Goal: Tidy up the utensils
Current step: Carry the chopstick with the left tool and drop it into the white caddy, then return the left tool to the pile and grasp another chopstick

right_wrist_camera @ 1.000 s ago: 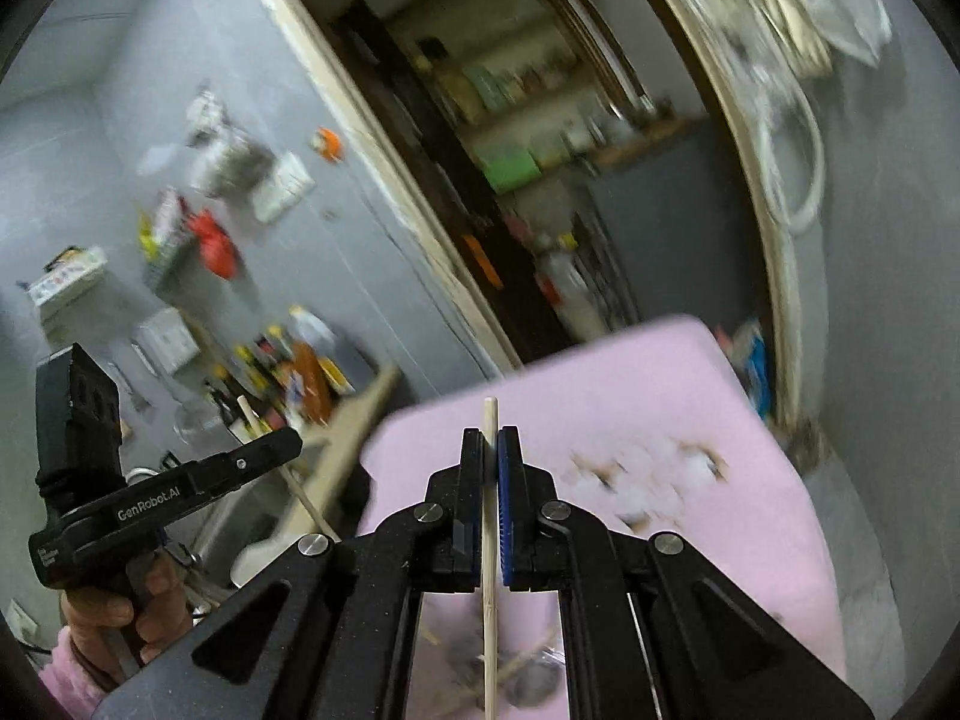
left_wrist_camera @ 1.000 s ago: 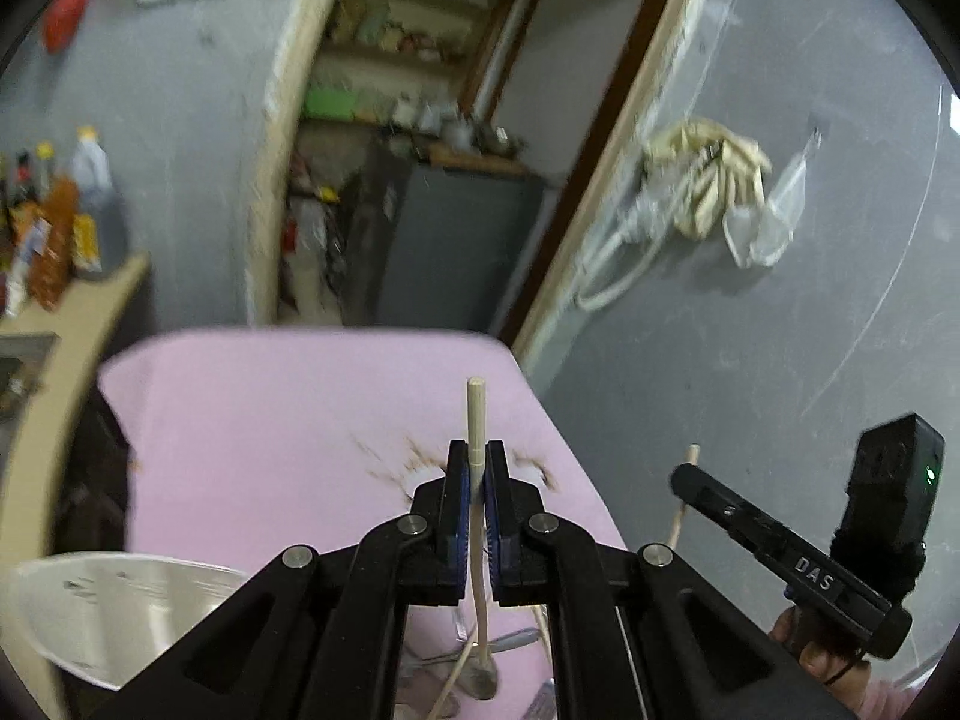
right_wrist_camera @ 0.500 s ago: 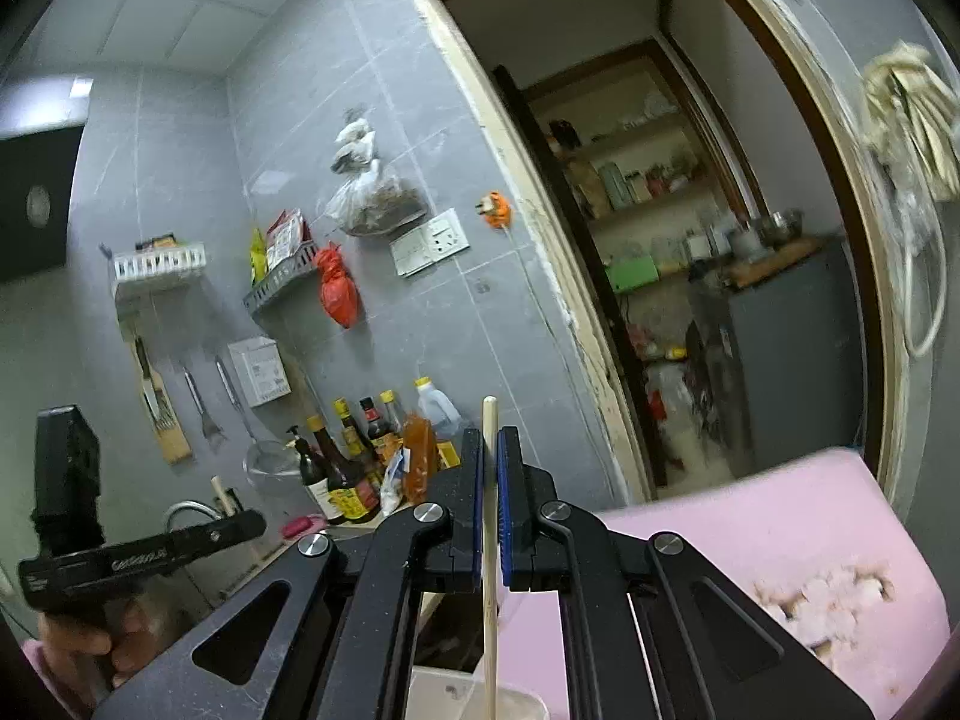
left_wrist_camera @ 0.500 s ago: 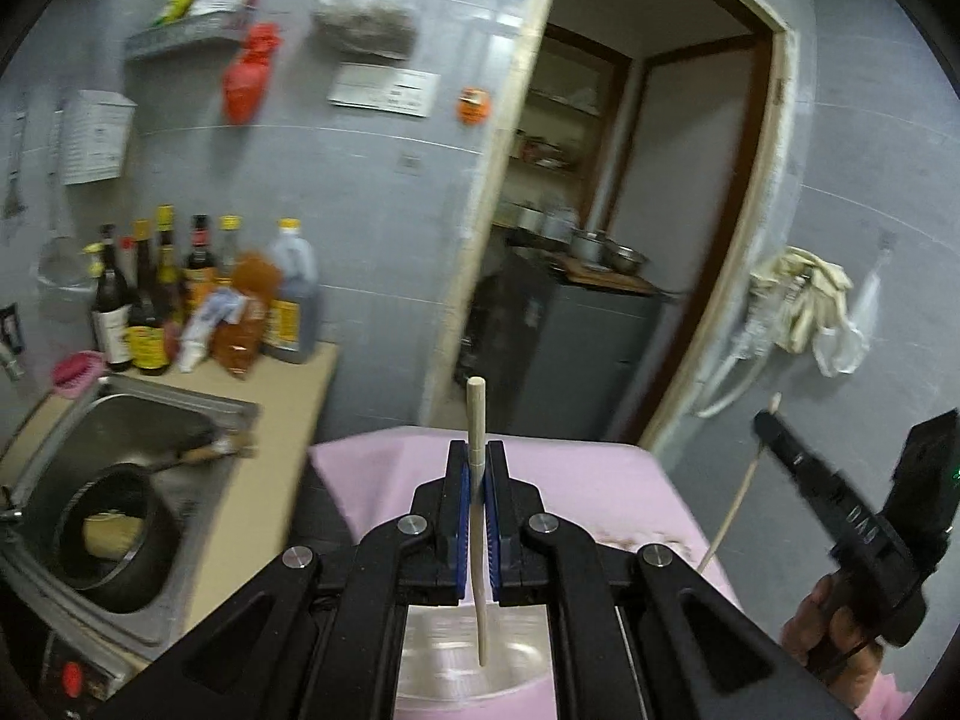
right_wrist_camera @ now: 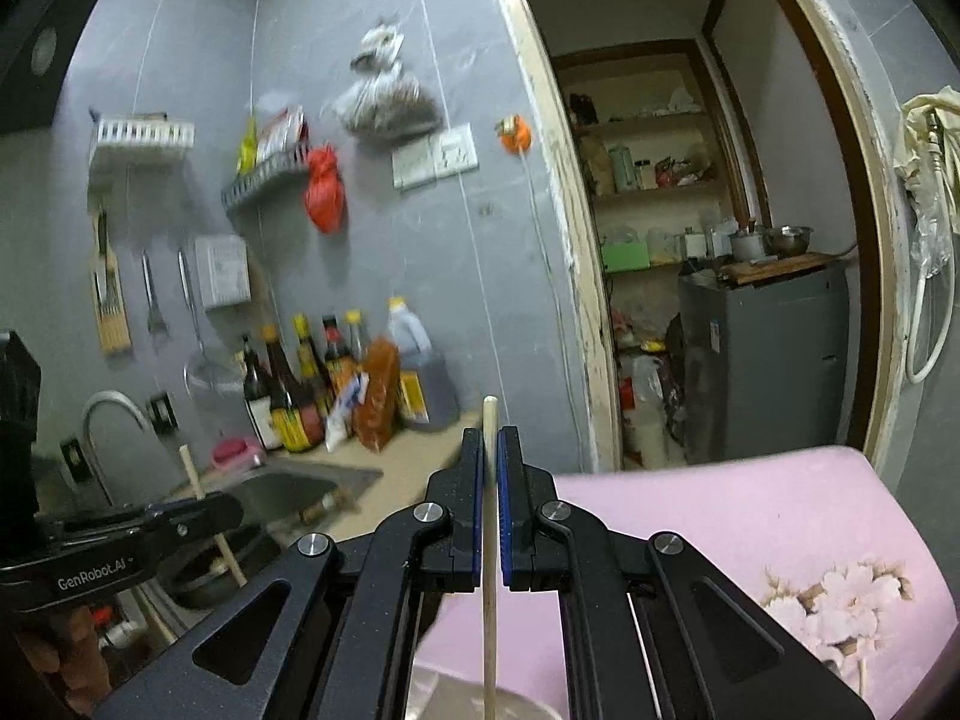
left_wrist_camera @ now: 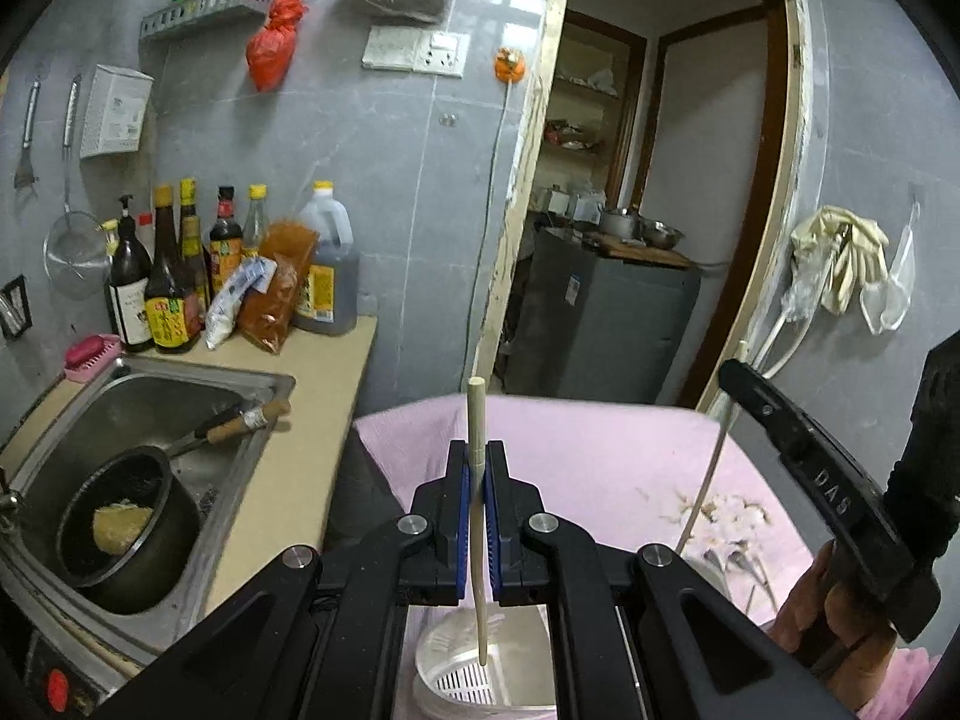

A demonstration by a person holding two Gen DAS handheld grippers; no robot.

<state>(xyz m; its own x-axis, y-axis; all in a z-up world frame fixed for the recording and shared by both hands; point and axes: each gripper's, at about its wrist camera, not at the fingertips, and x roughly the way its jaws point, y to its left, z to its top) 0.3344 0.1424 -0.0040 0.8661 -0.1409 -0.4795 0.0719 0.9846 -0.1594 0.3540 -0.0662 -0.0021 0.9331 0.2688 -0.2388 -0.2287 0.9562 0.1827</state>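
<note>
My left claw (left_wrist_camera: 477, 474) was clenched on a pale chopstick (left_wrist_camera: 476, 420), which stood nearly upright between the blue pads; its blunt top rose above the fingertips and its lower end hung over a white slotted utensil holder (left_wrist_camera: 480, 681) sitting on the pink cloth (left_wrist_camera: 600, 450). My right claw (right_wrist_camera: 491, 468) was likewise clamped on a second chopstick (right_wrist_camera: 489, 600), held upright, its top poking just above the pads and its shaft running down past the frame's bottom edge. In the left view I saw my right hand (left_wrist_camera: 840, 618) gripping its tool, marked "DAS"; in the right view the other tool's arm read "GenRobot.AI". Beside the cloth ran the counter (left_wrist_camera: 312, 420) with a steel sink (left_wrist_camera: 150, 396) and sauce bottles (left_wrist_camera: 174, 276), their labels too small to read.
</note>
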